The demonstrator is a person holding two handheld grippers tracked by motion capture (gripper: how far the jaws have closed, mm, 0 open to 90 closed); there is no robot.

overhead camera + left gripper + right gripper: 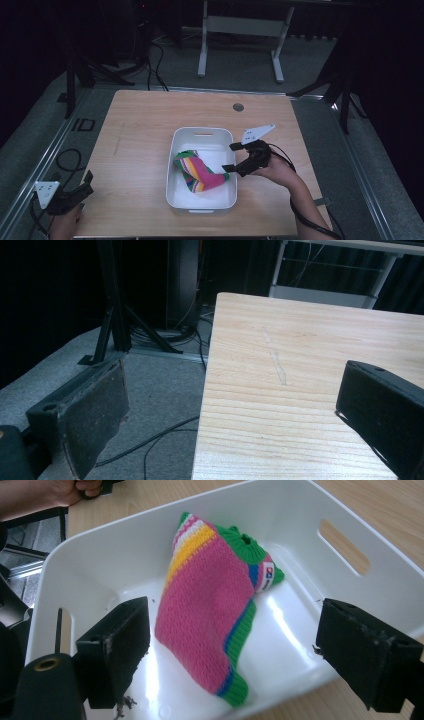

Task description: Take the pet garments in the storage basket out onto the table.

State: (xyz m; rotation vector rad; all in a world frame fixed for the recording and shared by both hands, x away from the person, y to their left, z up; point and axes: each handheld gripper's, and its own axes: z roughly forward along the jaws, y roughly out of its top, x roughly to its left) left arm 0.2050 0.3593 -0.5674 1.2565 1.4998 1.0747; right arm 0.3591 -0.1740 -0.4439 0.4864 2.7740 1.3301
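- A white plastic bin (202, 202) sits on the wooden table (135, 130), a little right of centre and toward the near edge; slot handles are cut into its short walls.
- Inside the bin lies a knitted garment (199, 173) — mostly pink, with yellow, white, blue and green stripes and green ribbed edges. It leans against the bin's left wall and reaches toward the near right corner.
- In the right gripper view a small label (268, 578) shows near the green collar of the garment; it has red and blue marks, but its writing is too small to read.
- The right gripper (232, 157) hovers at the bin's right rim, pointing left toward the garment. Its jaws stand wide apart with nothing between them — the garment lies beyond, untouched.
- The left gripper (85, 184) rests at the table's near left corner, well apart from the bin. Its jaws are spread too, one over the floor and one over the table edge, holding nothing.
- The letters "ID" (83, 124) are marked on the floor just left of the table.
- A round grey grommet (238, 107) sits near the table's far edge.
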